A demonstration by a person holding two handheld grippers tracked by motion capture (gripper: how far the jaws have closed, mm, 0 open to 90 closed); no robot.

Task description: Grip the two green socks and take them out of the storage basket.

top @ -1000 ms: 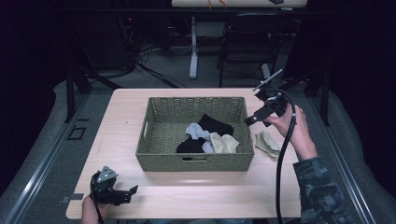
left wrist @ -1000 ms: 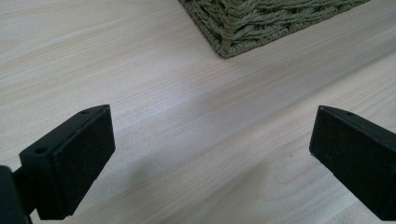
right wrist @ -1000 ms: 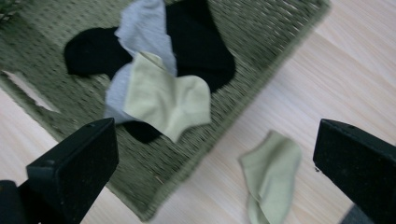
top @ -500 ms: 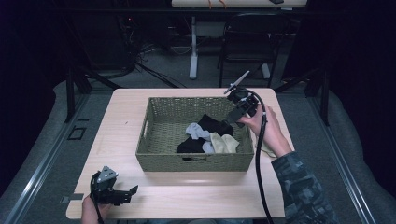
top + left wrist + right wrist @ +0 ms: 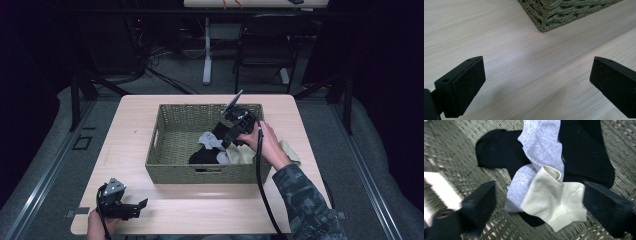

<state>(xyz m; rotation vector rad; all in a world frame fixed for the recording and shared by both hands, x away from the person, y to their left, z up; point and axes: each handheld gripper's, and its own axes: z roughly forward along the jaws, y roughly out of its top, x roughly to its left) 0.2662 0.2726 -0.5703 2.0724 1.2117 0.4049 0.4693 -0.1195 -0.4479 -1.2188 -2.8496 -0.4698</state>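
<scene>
A green woven basket holds a heap of socks. In the right gripper view a cream sock lies on a grey sock and a black sock. My right gripper reaches down into the basket just over this heap. Its jaws have just been closing a little but still stand wide. The cream sock sits between them and the pads do not touch it. My left gripper rests low at the table's near left corner, open over bare wood.
Another cream sock lies on the light wooden table just right of the basket, partly behind the right hand. The basket corner is ahead of the left gripper. A chair and desk legs stand beyond the table.
The right gripper has moved left and down, from above the table beside the basket to inside the basket over the socks. The left gripper has stayed put.
</scene>
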